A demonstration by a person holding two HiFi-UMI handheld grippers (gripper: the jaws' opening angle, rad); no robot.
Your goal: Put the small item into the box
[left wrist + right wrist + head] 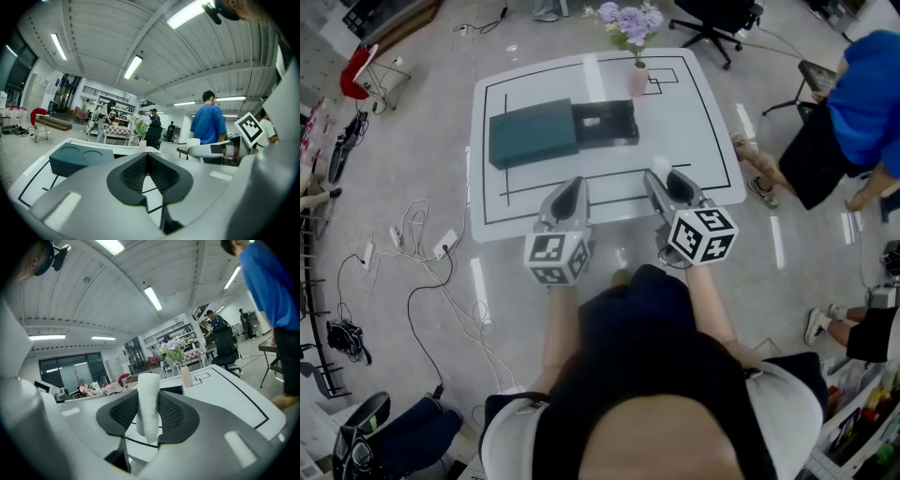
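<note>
The right claw [149, 412] is clamped on a white item [149, 399], held upright over the near edge of the surface [698, 122] and apart from the box [534, 132]. The left claw [147, 169] hangs beside it, jaws together on nothing. The box lies mid-surface with its dark tray [607, 122] slid out, a vase [638, 79] of flowers behind.

We stand in an open lab-like office: ceiling strip lights [135, 66], an office chair [712, 21], floor cables [441, 247], a line-marked table [703, 112].
</note>
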